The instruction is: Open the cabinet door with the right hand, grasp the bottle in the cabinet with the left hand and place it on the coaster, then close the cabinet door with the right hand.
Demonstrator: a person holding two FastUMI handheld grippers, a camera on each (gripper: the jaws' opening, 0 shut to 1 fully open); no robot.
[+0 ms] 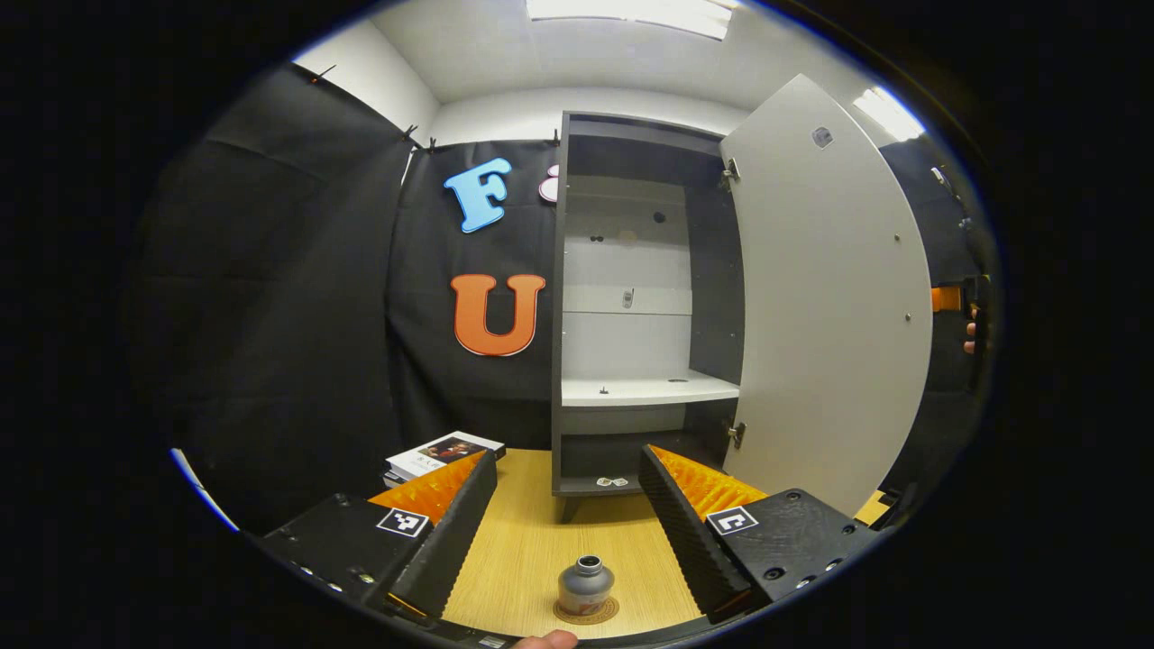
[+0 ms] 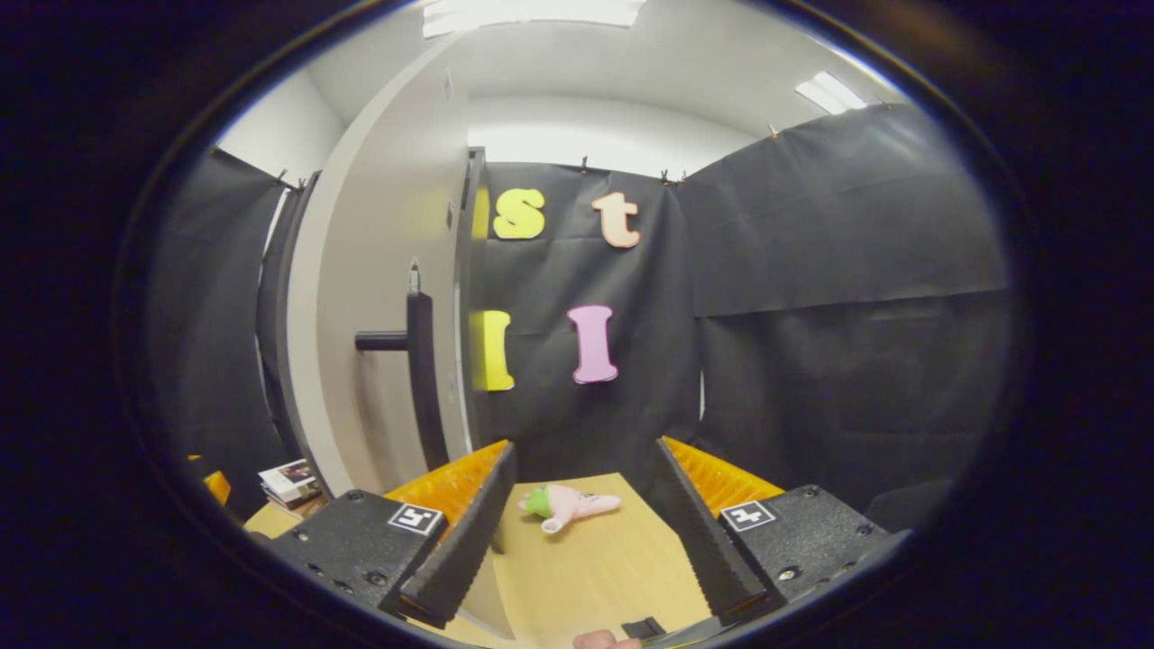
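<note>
- We see a small grey bottle (image 1: 586, 584), capless and upright, on a round coaster (image 1: 587, 613).
- Both our grippers' jaws gape wide, empty.
- Cabinet door (image 1: 825, 297) stands open.

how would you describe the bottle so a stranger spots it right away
Start at the tall cabinet with its door swung open, then come forward along the wooden table. The bottle stands upright on a round coaster, between the left gripper fingers. It is small, squat, grey and metallic.
</note>
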